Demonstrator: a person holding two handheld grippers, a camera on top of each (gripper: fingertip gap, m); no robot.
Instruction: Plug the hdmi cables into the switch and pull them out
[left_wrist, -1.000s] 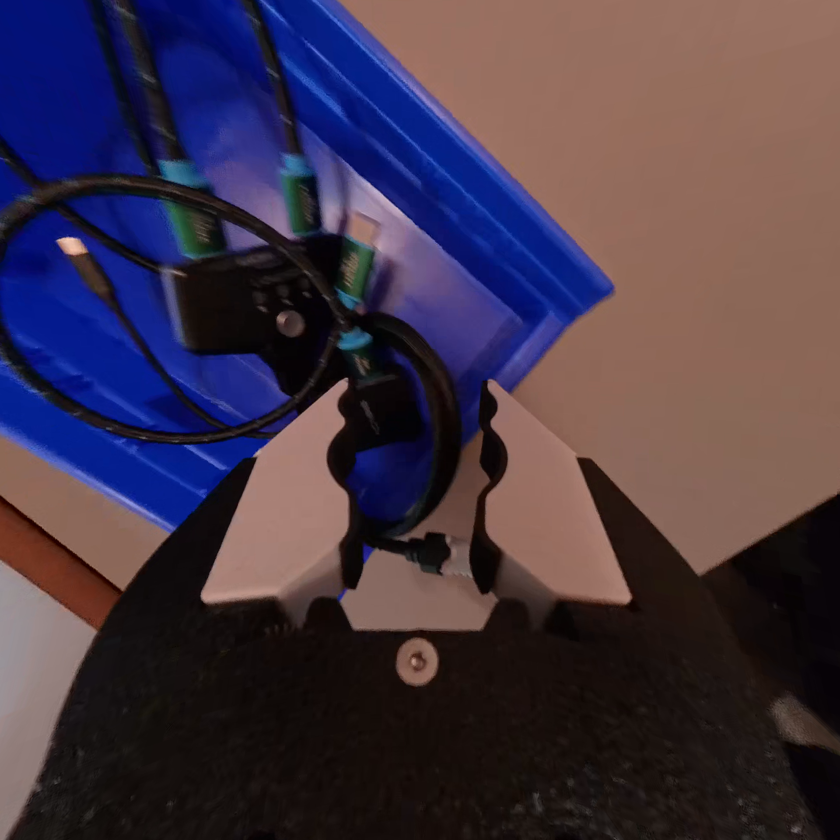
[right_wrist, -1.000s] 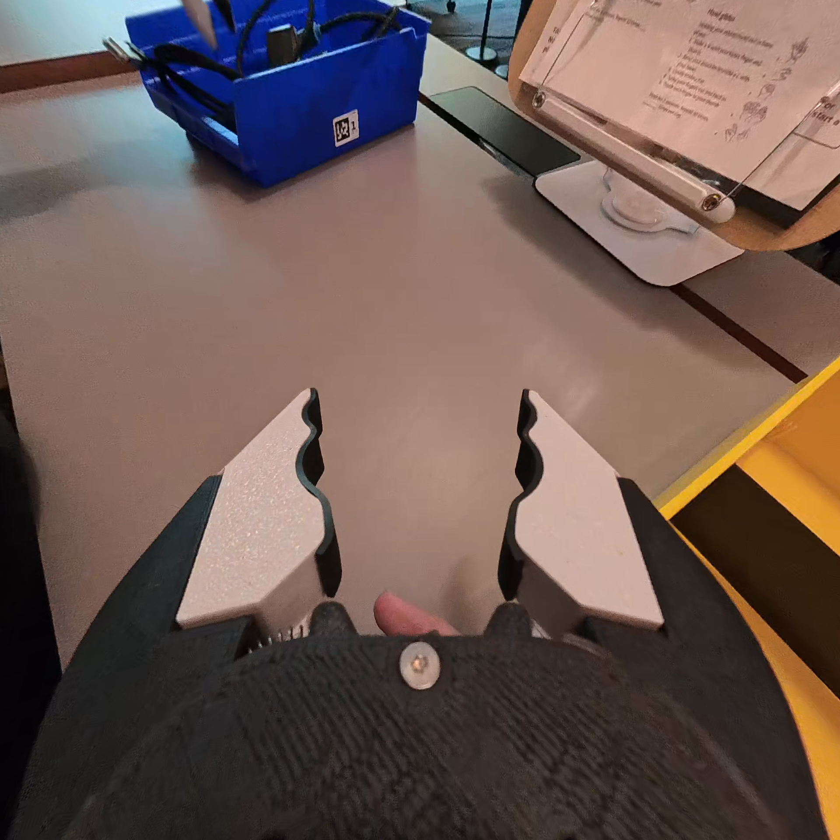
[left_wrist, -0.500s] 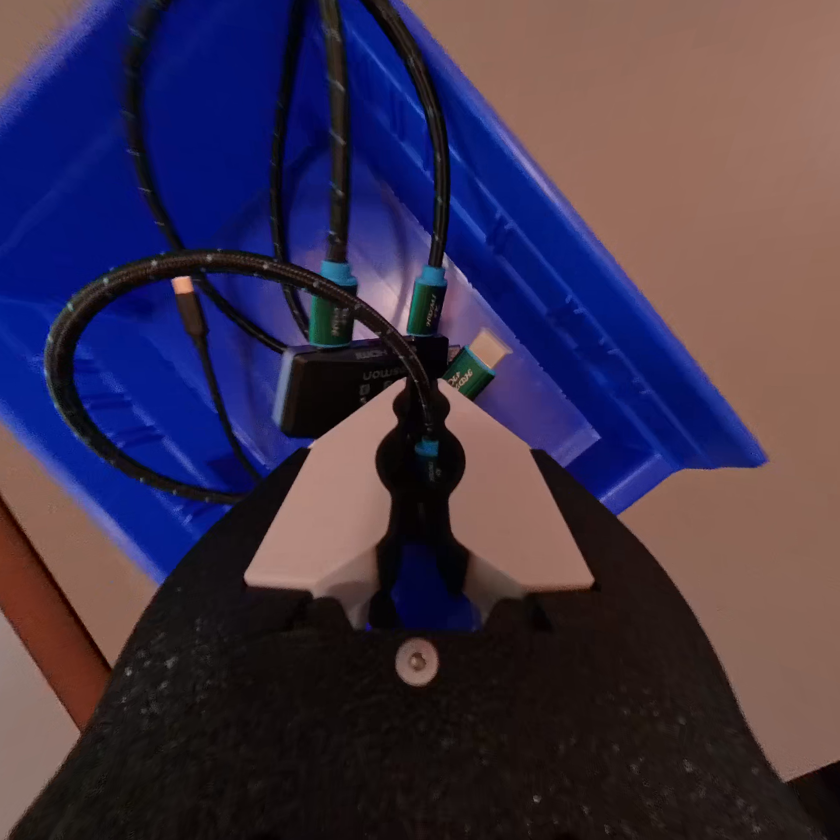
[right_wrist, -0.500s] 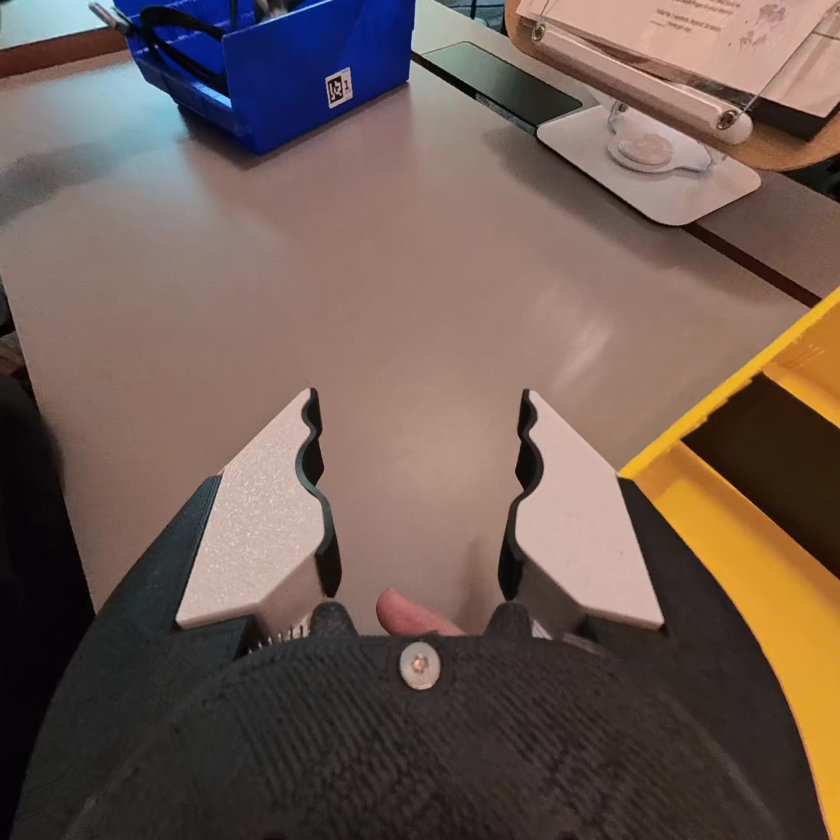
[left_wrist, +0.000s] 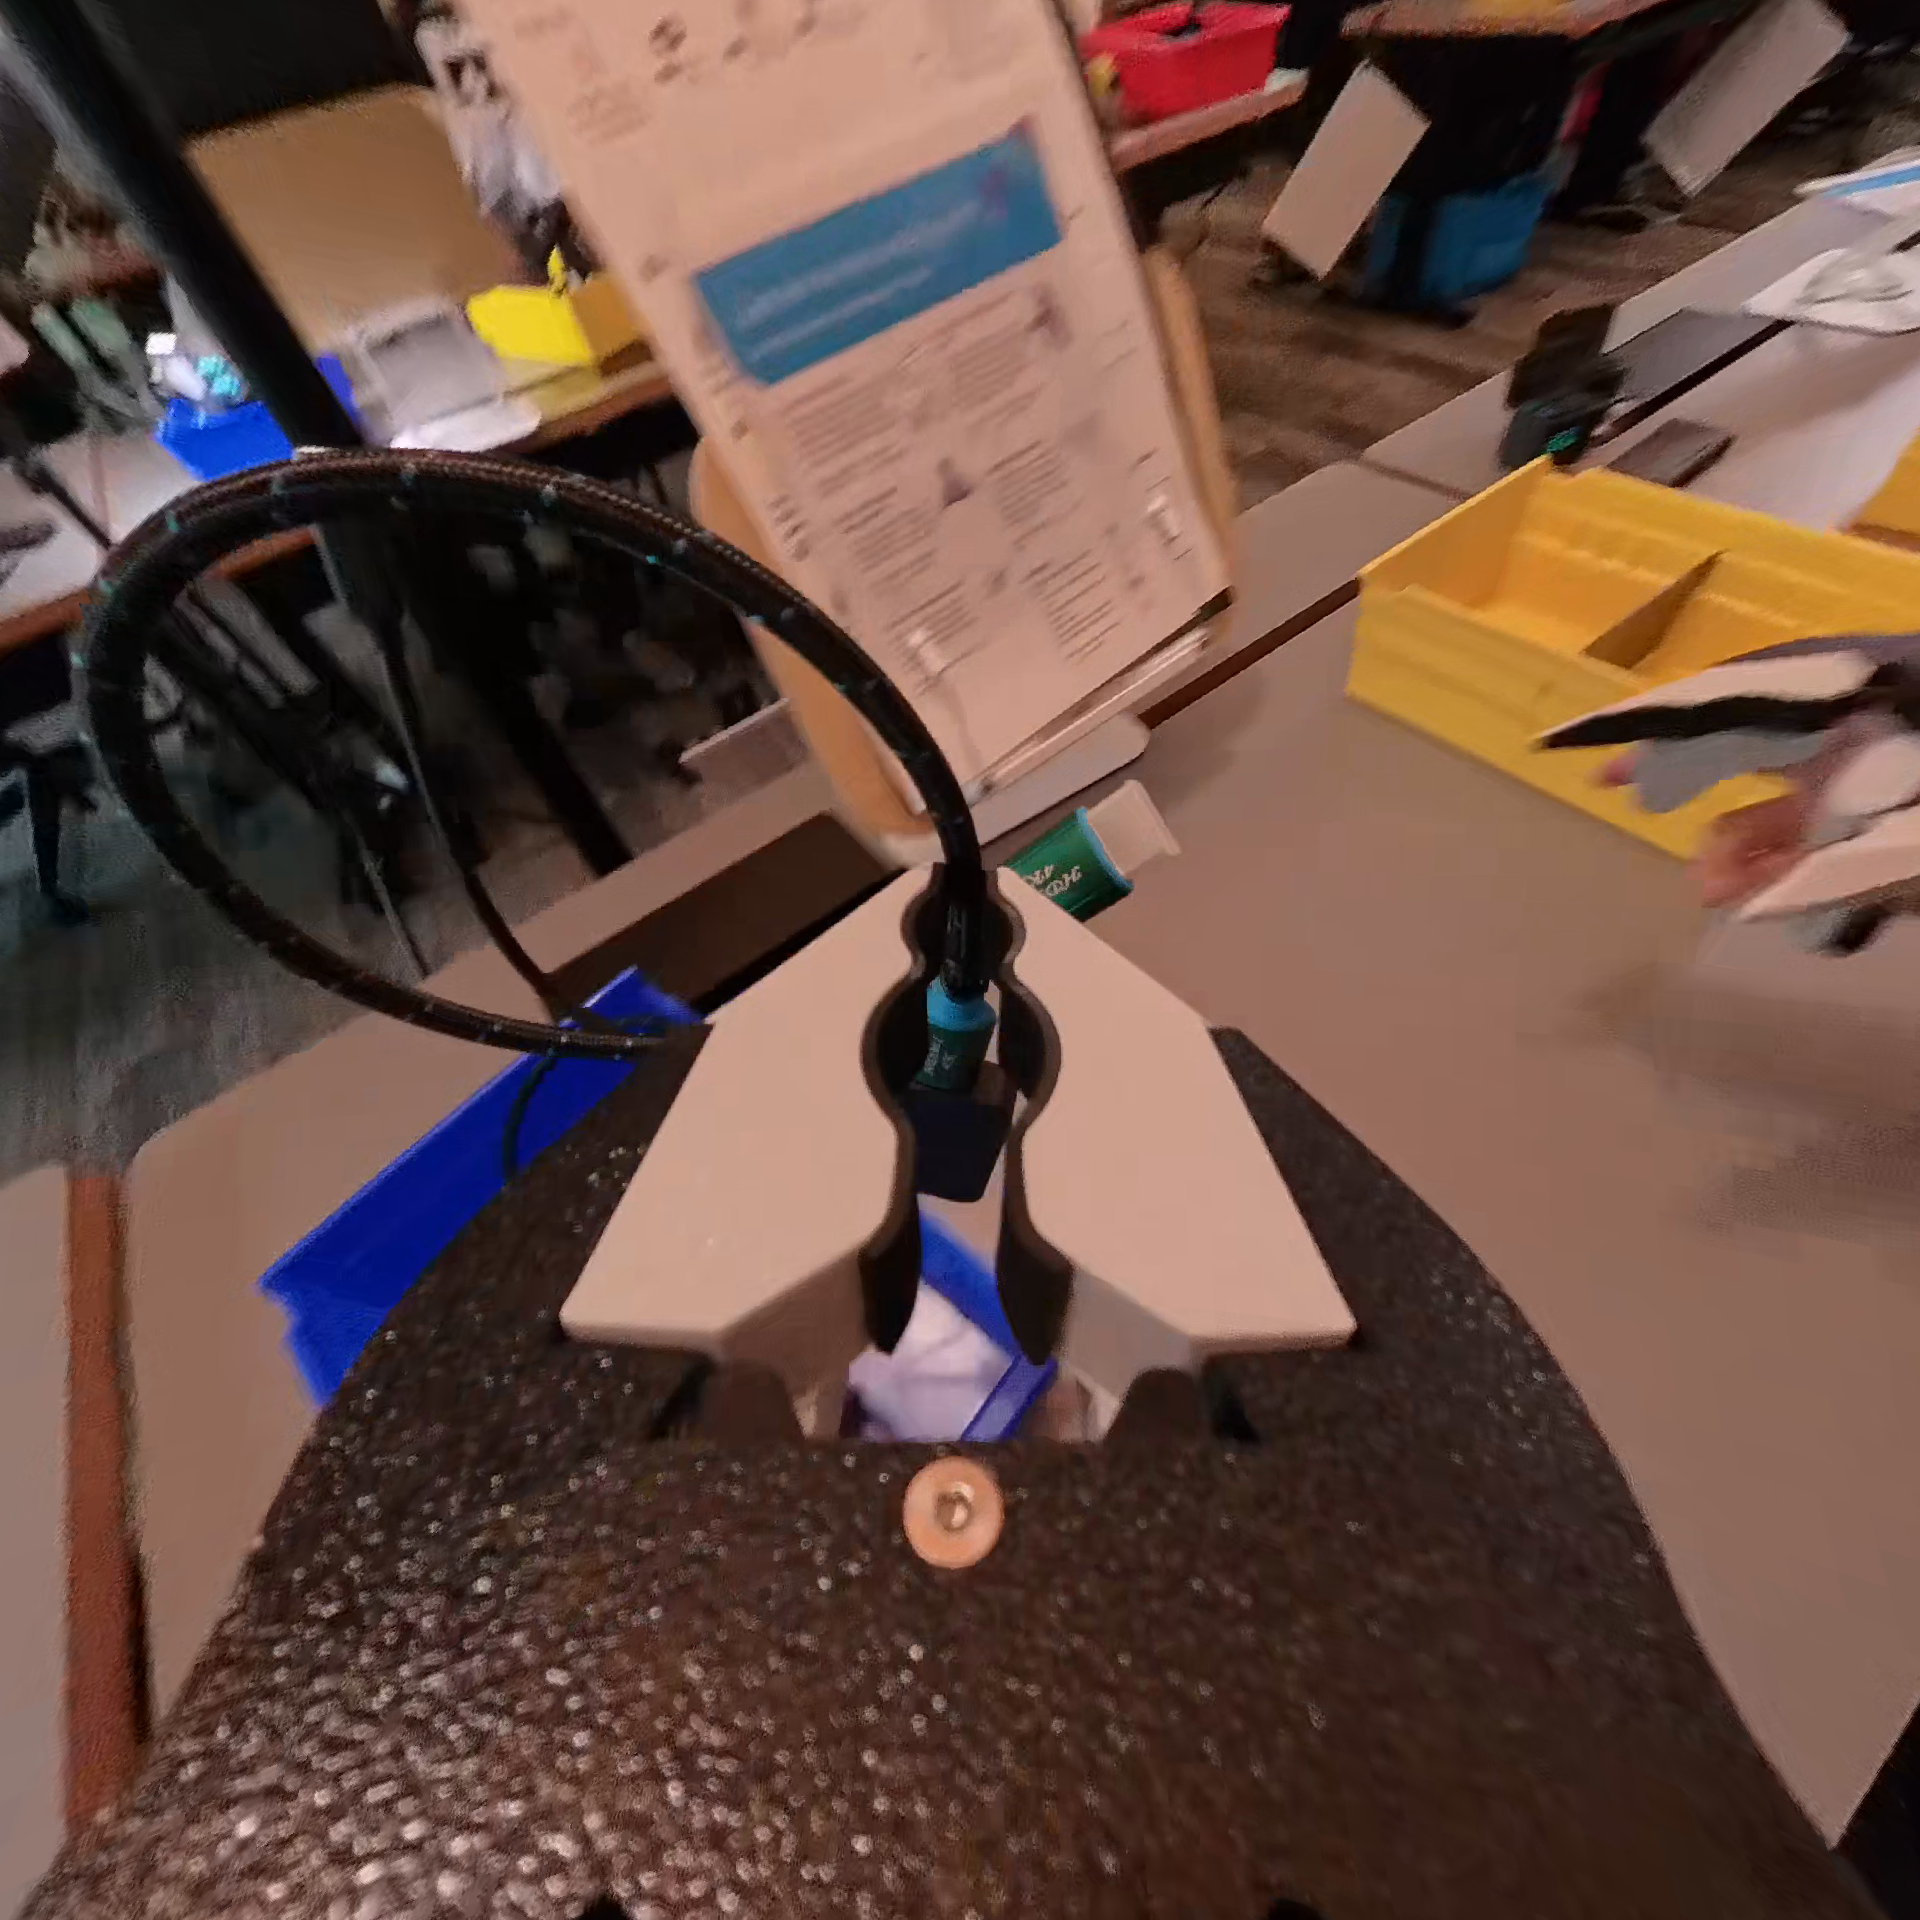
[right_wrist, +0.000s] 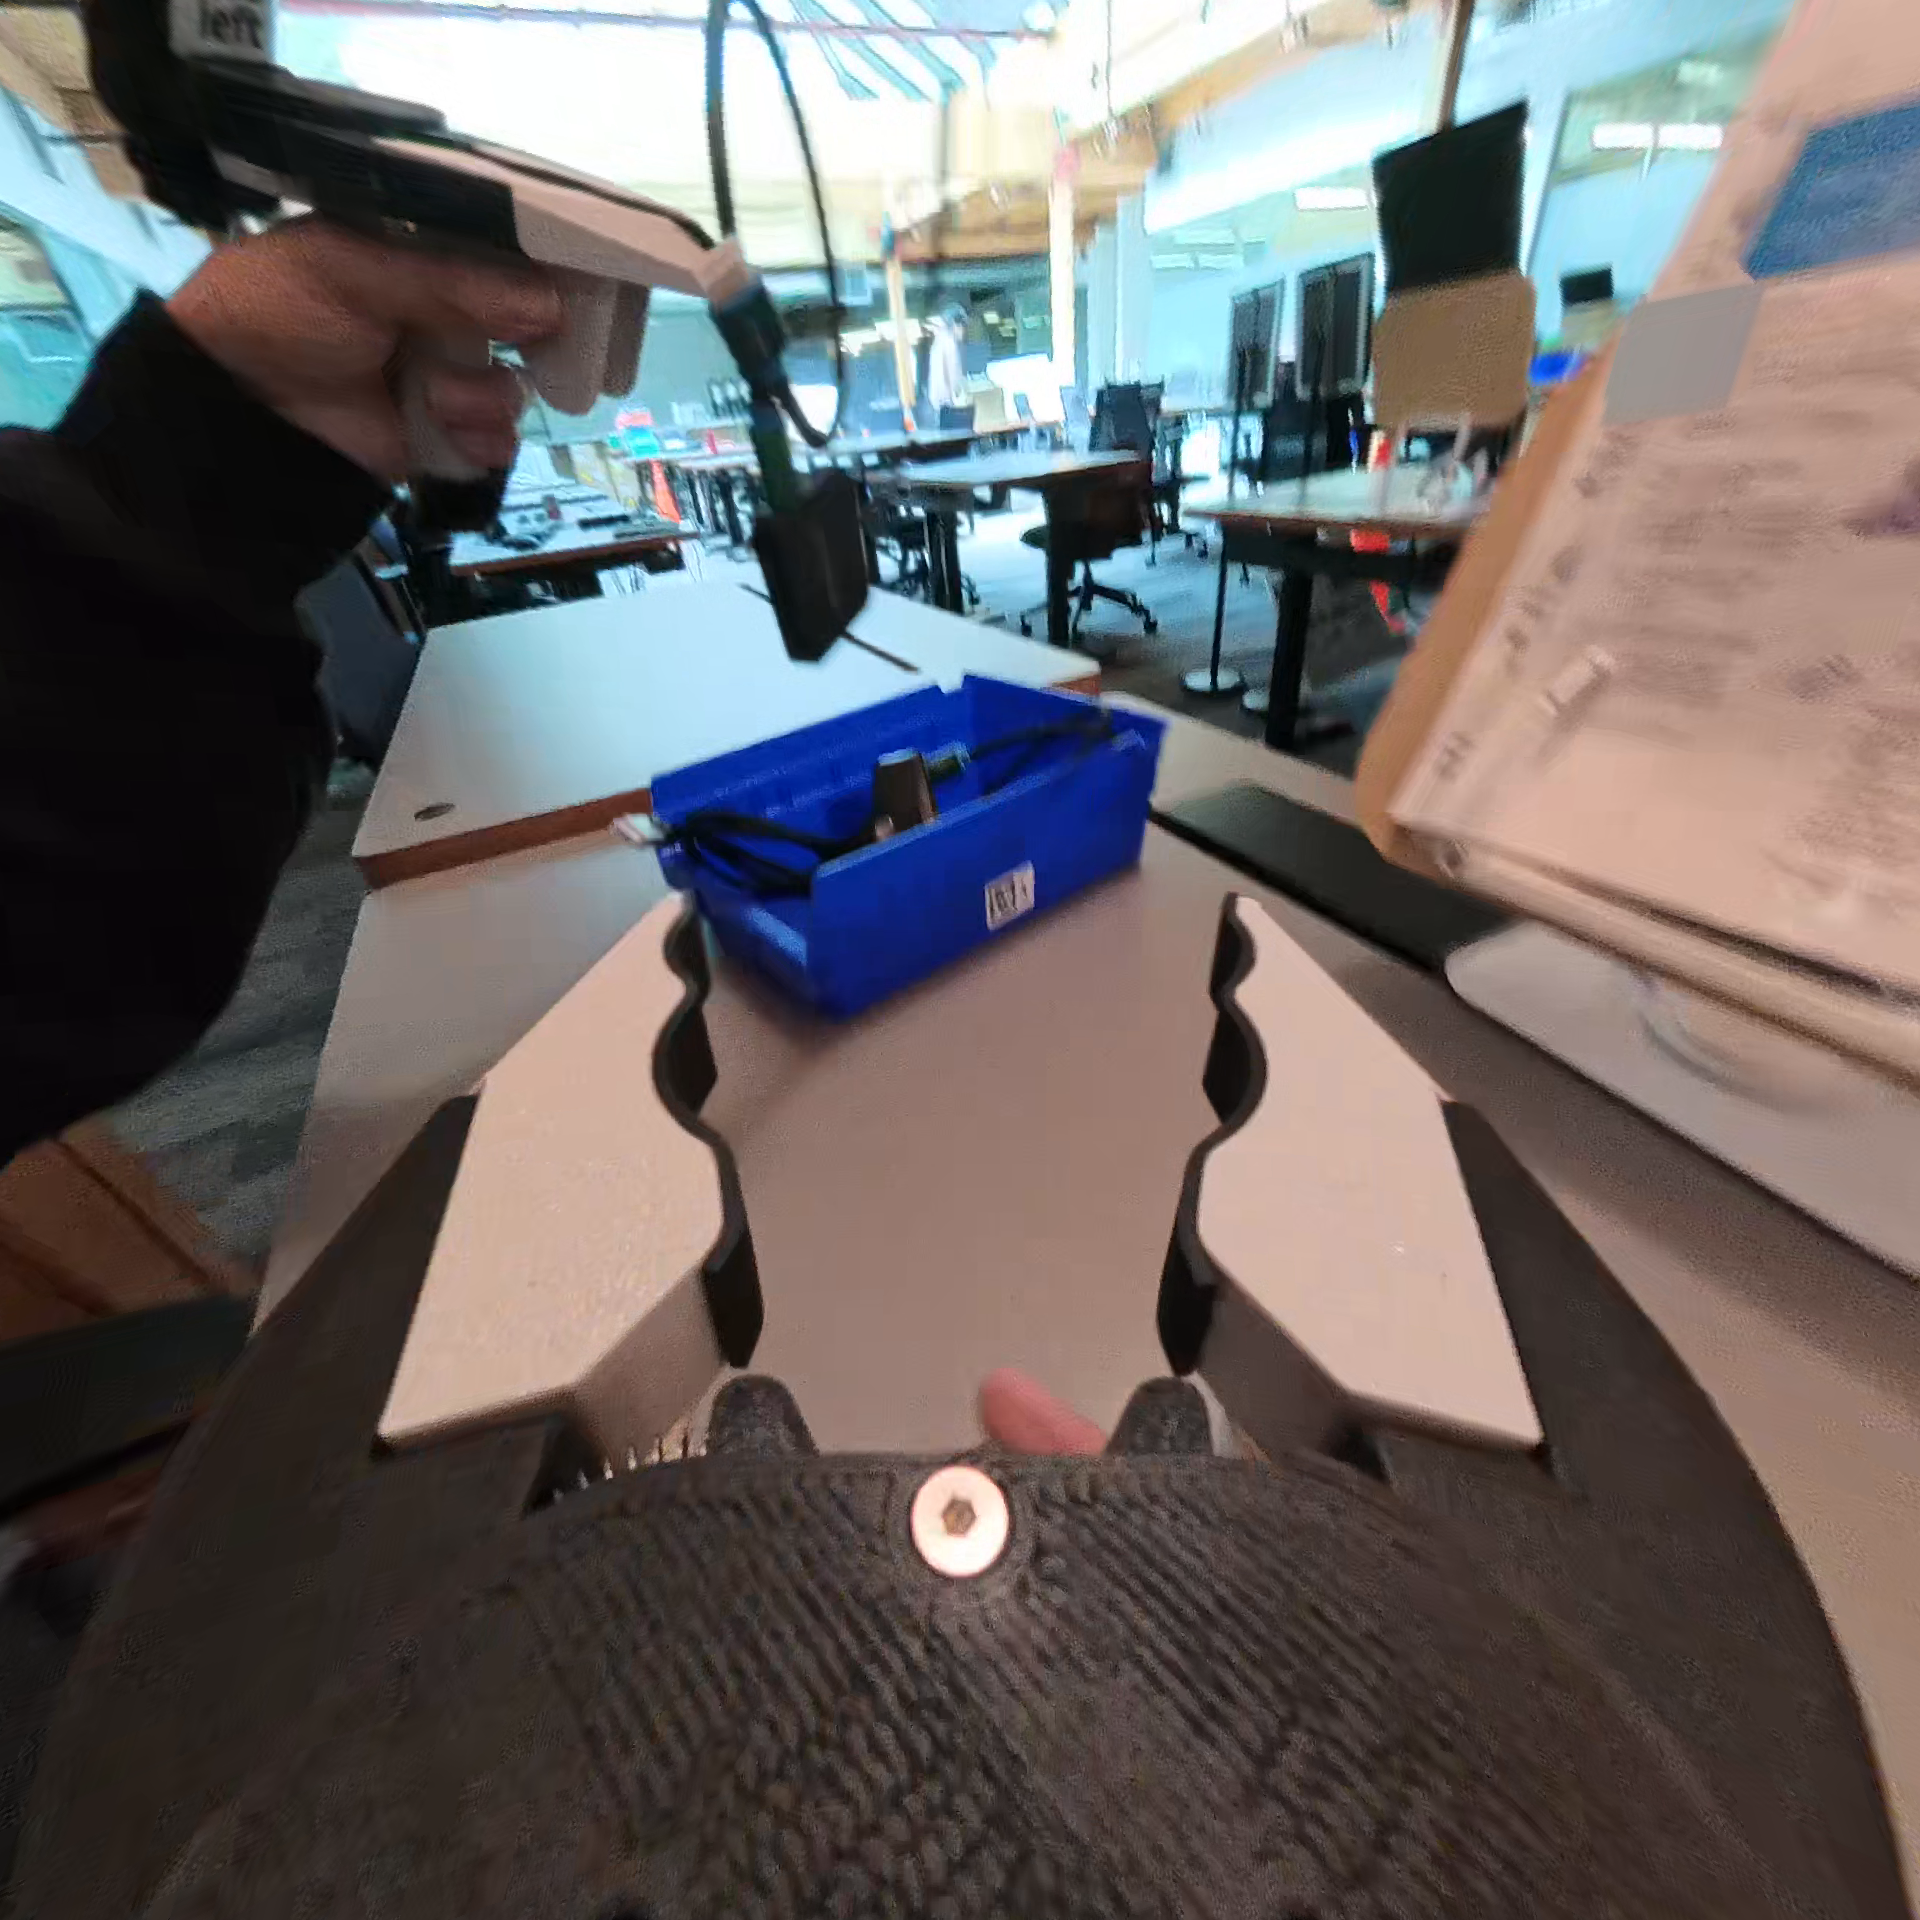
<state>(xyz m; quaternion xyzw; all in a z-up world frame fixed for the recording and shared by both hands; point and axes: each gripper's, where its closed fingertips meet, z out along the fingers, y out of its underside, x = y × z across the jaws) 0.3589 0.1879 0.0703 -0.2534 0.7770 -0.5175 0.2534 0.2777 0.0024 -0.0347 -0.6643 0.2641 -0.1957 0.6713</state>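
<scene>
Pinching the hdmi cable (left_wrist: 958, 940), left jaws dangle the switch (right_wrist: 812, 566); right jaws spread, empty.

The cable (left_wrist: 312, 499) wears a rough braided cloth sheath, black flecked with teal. The blue bin (right_wrist: 935, 894) and yellow bin (left_wrist: 1621, 623) look like smooth, slightly glossy plastic. The desk (right_wrist: 987, 1174) is a matt, smooth grey laminate with a wood-coloured edge. Each tool's body is grainy black plastic, its fingers (right_wrist: 582, 1174) matt pale, with a shiny metal screw (right_wrist: 958, 1521).
</scene>
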